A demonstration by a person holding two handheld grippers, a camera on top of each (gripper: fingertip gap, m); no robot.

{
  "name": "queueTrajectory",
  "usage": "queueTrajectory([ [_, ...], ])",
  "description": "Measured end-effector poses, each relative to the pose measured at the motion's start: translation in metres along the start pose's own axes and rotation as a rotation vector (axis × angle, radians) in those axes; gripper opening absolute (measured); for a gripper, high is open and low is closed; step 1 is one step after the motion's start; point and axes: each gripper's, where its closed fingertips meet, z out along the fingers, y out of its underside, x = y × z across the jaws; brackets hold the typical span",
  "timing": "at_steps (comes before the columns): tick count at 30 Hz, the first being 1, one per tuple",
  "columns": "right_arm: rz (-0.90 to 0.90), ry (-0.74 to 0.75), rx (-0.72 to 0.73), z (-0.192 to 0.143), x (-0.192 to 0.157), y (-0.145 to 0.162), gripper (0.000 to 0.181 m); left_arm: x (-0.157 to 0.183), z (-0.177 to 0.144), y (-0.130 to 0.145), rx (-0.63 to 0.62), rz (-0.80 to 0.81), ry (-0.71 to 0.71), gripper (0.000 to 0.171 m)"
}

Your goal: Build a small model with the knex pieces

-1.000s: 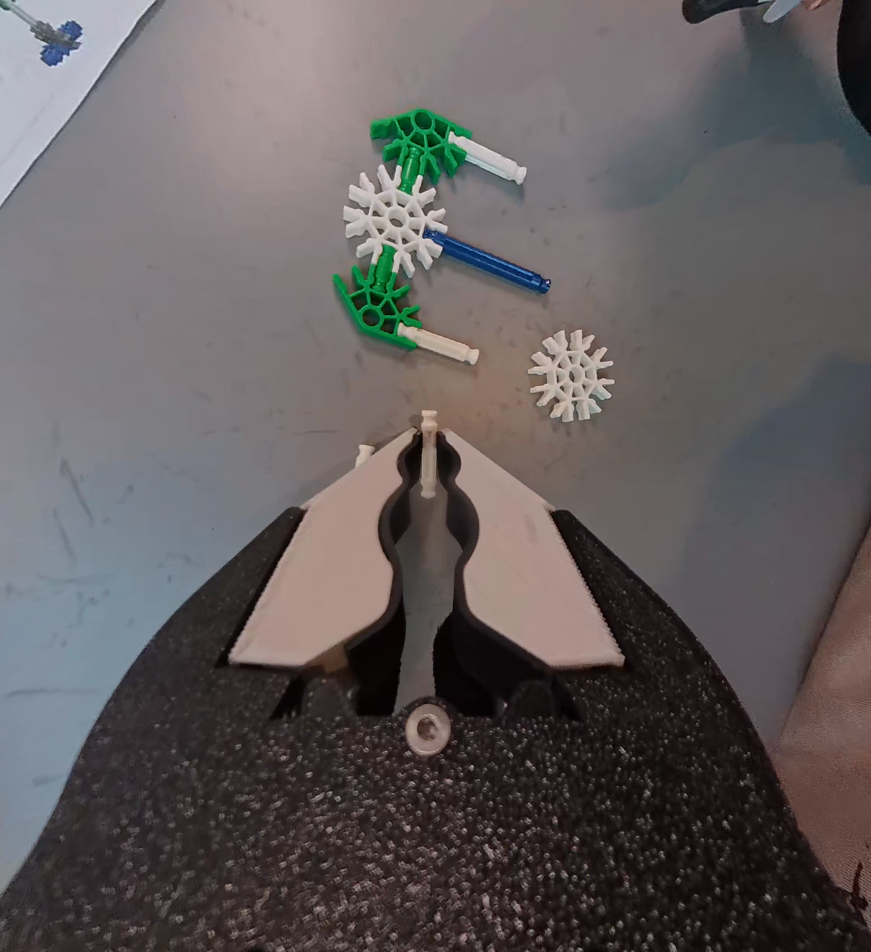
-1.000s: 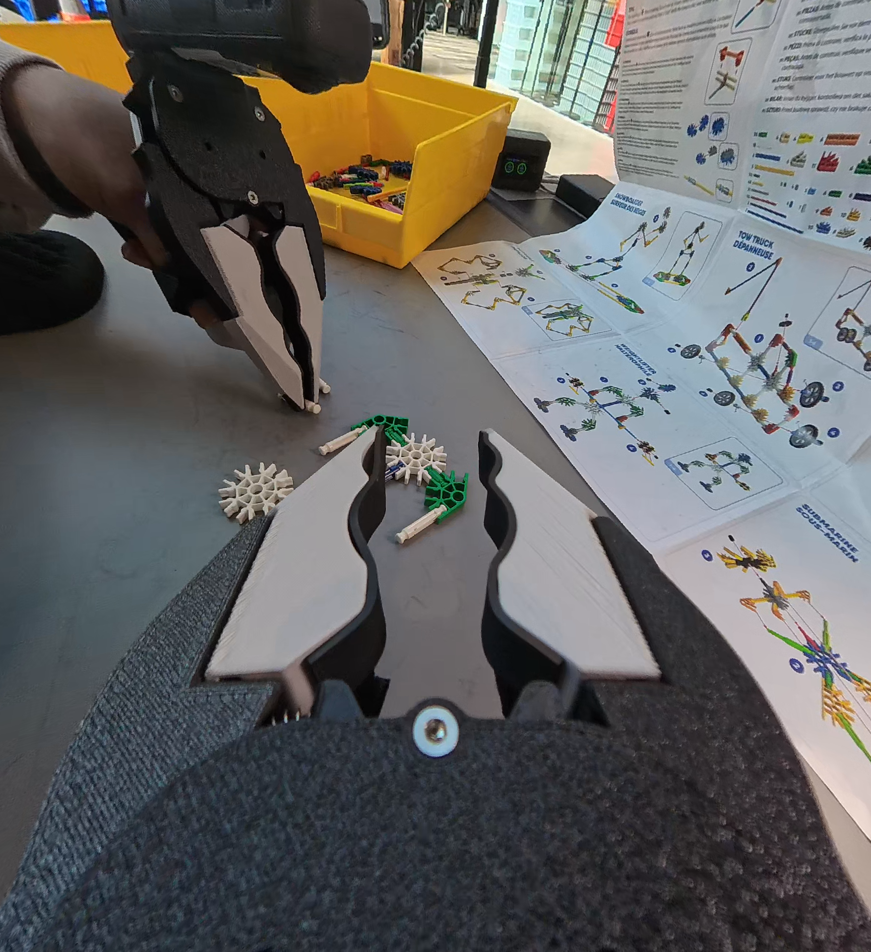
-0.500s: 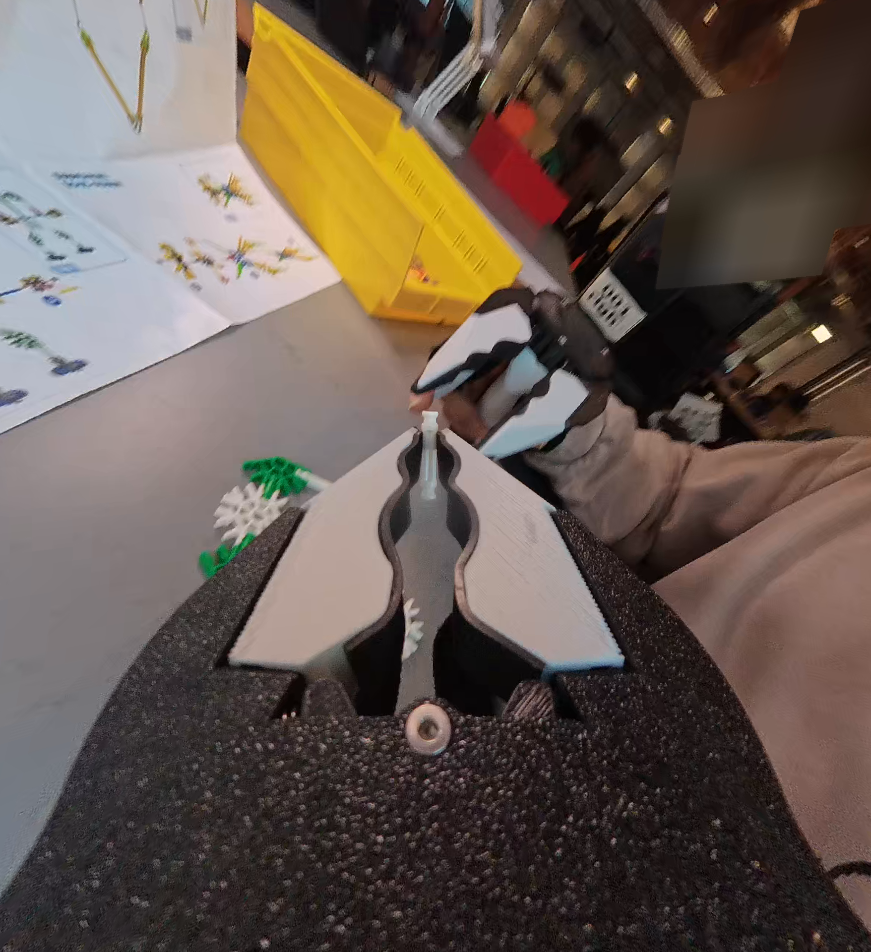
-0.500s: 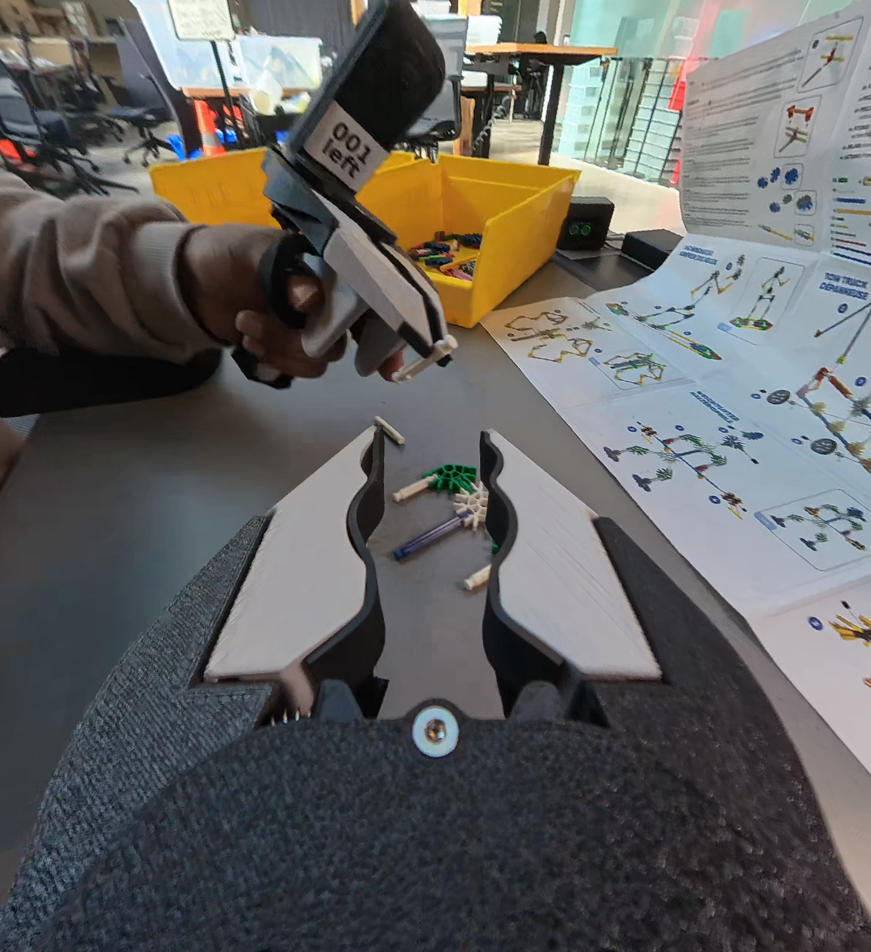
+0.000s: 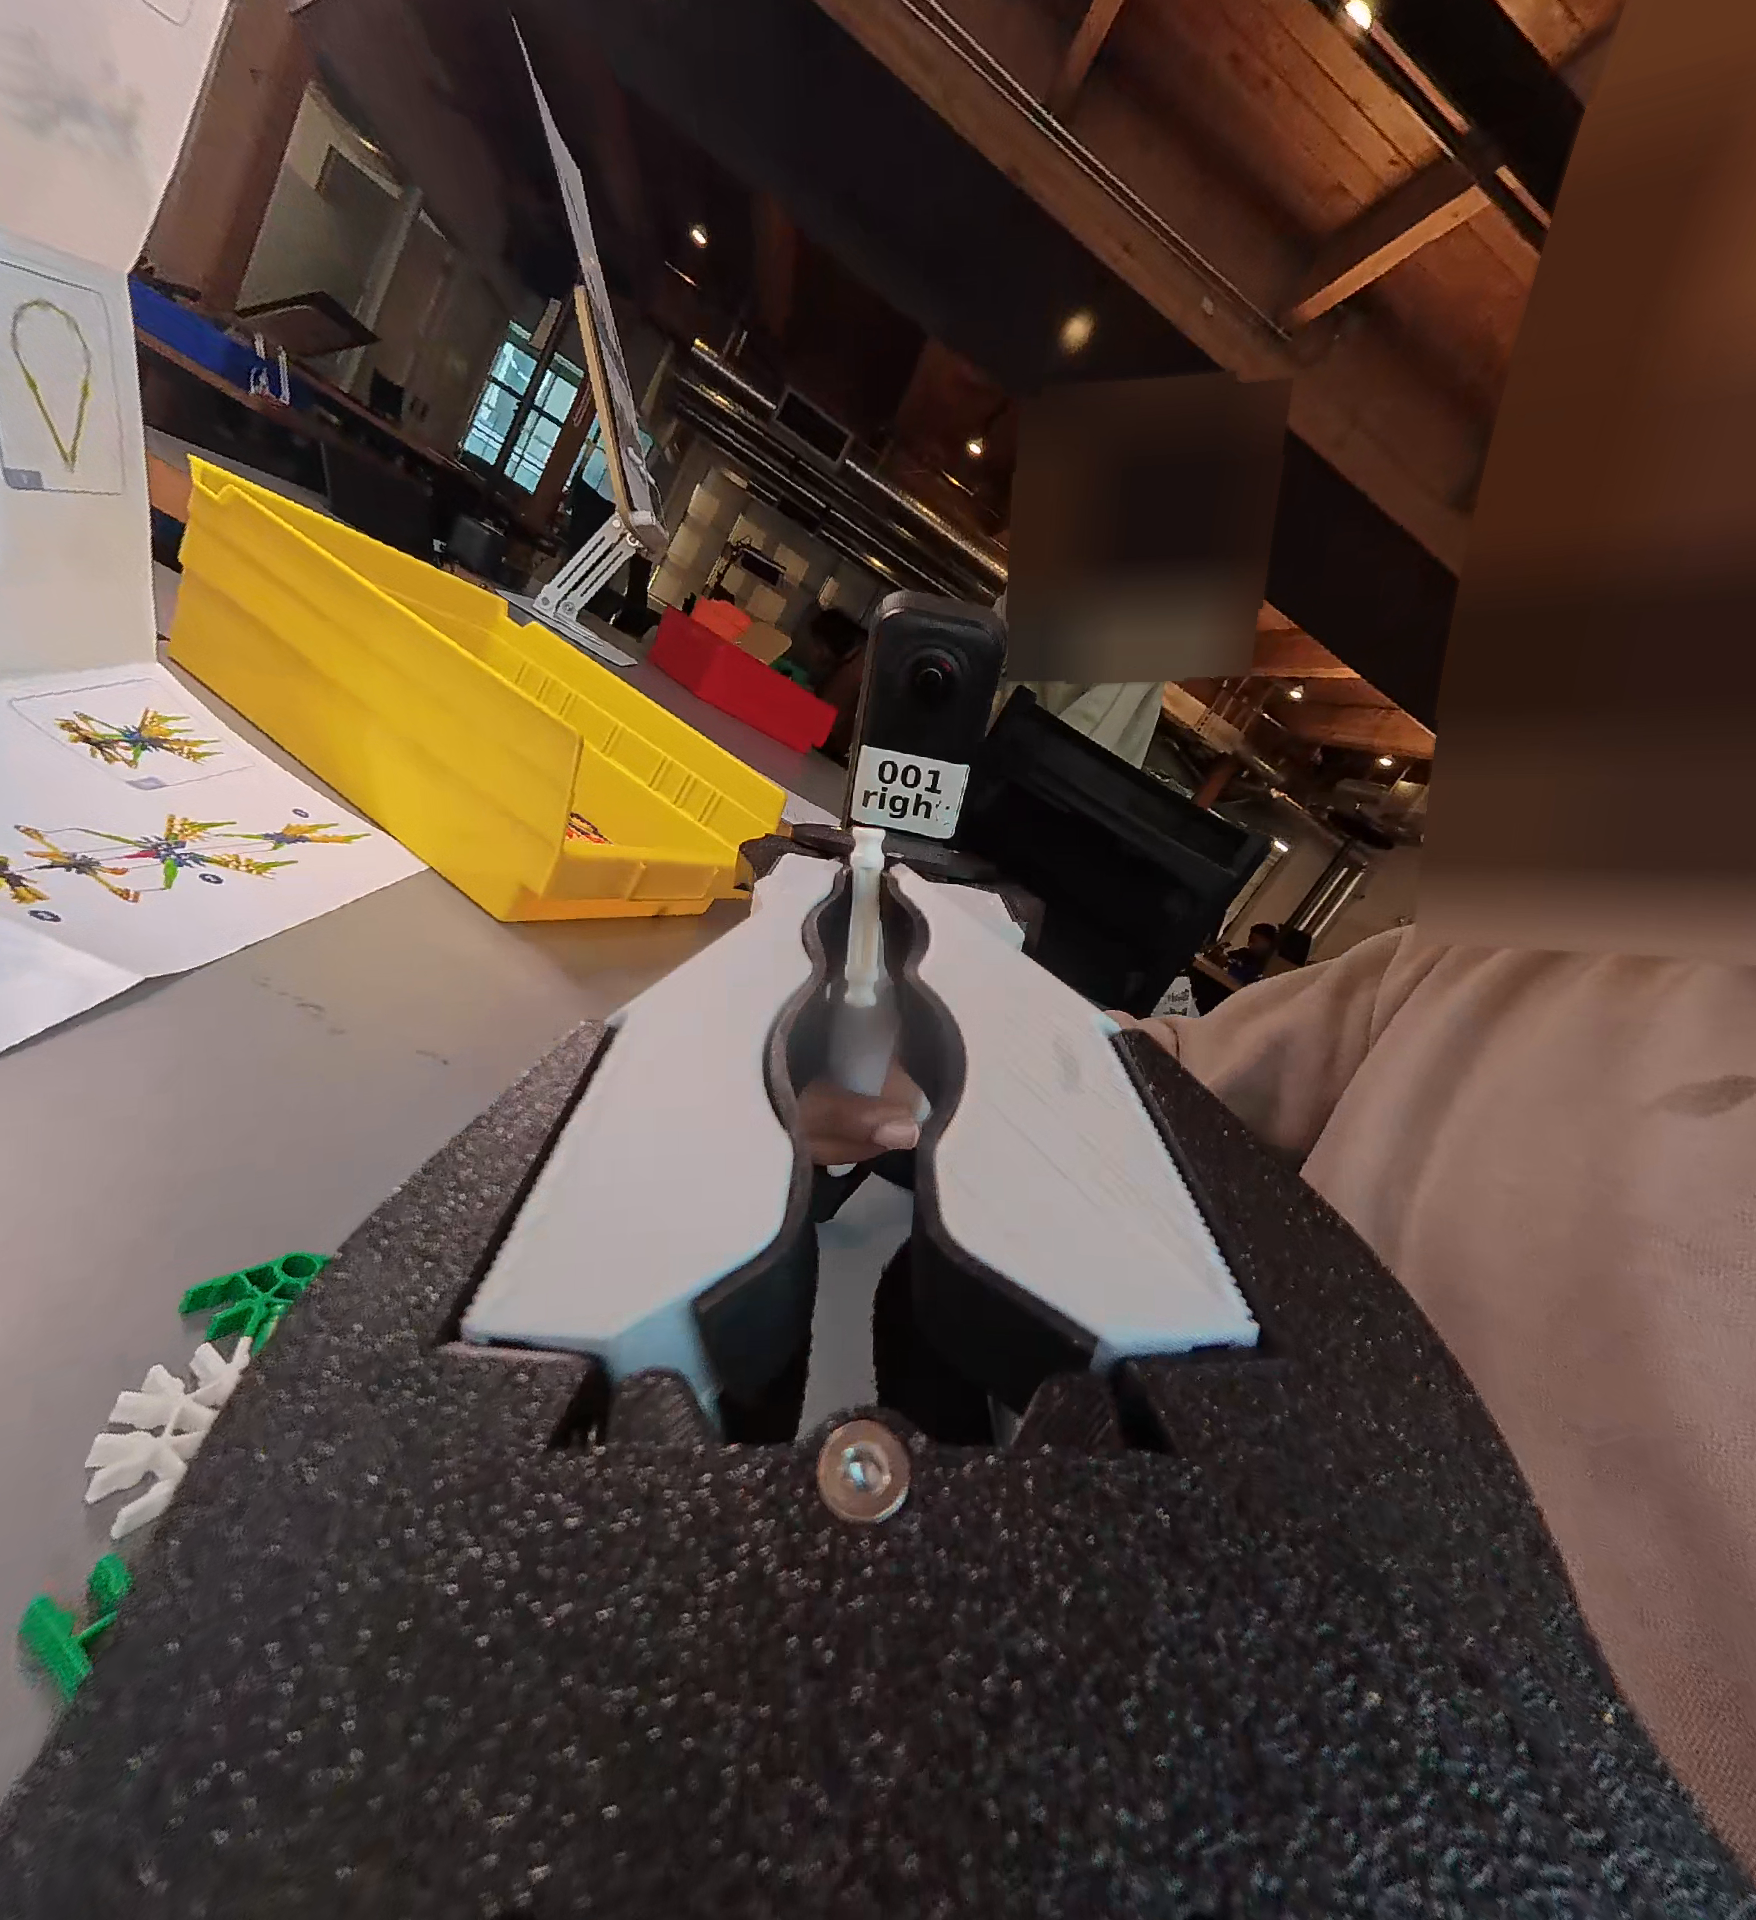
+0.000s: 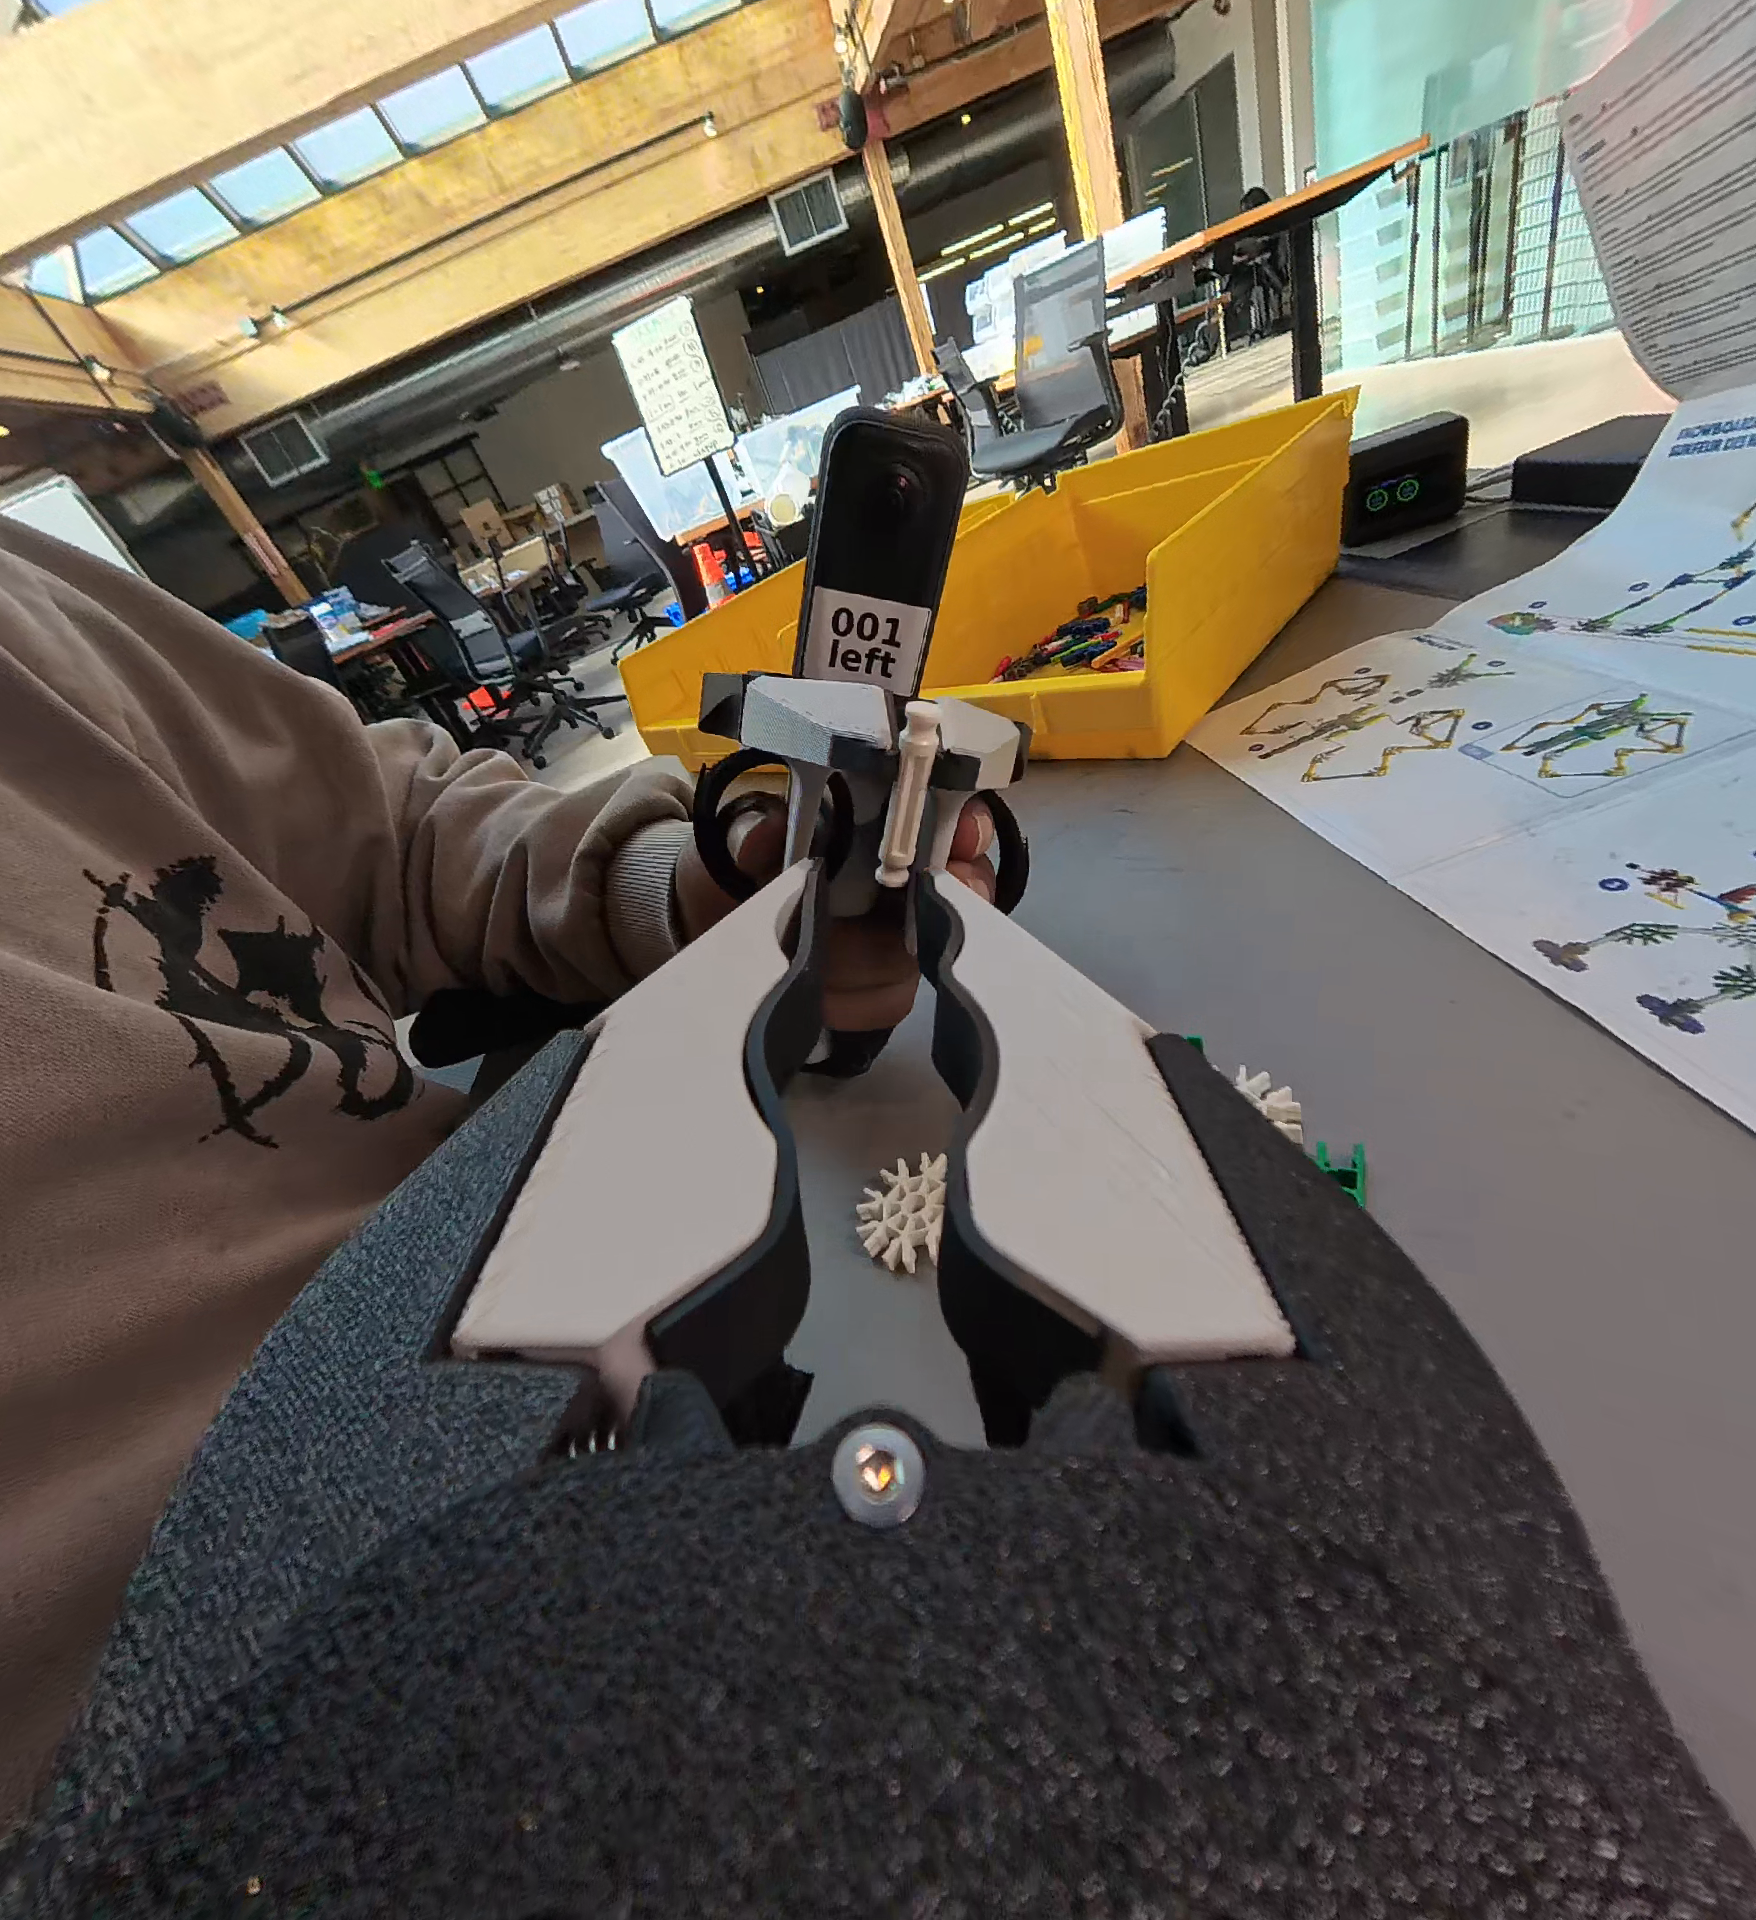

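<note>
The left gripper [image 5: 866,883] is pinching a short white plastic rod [image 5: 861,940] between its fingers, which are closed down on it. The rod is lying along the fingers' own line in the left wrist view, its knobbed end poking out just past the tips. Seen from the right wrist view, the same rod [image 6: 907,792] is standing nearly upright, tilted a little, clamped at the front of the left gripper [image 6: 879,740].

The right gripper [image 6: 861,894] is facing it with its fingers parted to a moderate gap and holding nothing — the rod's lower end is sitting right at the mouth of that gap, just above and between the tips, though whether it is touching them I cannot tell. So the two grippers are pointing at each other, the rod between them, its long axis running crosswise to the right fingers' reach.

Below the right fingers, on the grey tabletop [image 6: 1373,1039], a white snowflake-shaped connector [image 6: 903,1210] is lying loose. To the left of the left fingers, a joined piece of green and white connectors [image 5: 167,1423] is resting on the tabletop. Beyond both grippers, a yellow plastic bin [image 6: 1061,644] of mixed pieces and a large printed instruction sheet [image 6: 1580,810] are lying farther off.
</note>
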Motion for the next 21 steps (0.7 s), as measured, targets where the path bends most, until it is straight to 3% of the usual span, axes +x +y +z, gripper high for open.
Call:
queueTrajectory([
  [4, 0.011, -0.008, -0.017, 0.0041, -0.0011, 0.0046, 0.021, -0.0006, -0.0008, 0.0016, 0.017, -0.014, 0.014, 0.003],
  [9, -0.008, 0.006, -0.017, 0.0047, 0.0007, 0.0052, 0.004, 0.0019, 0.0002, 0.0040, 0.015, -0.007, 0.030, 0.004],
  [21, -0.018, 0.007, 0.003, -0.0002, 0.0023, -0.0008, 0.003, 0.0036, -0.0068, -0.0009, 0.017, 0.053, 0.009, 0.004],
])
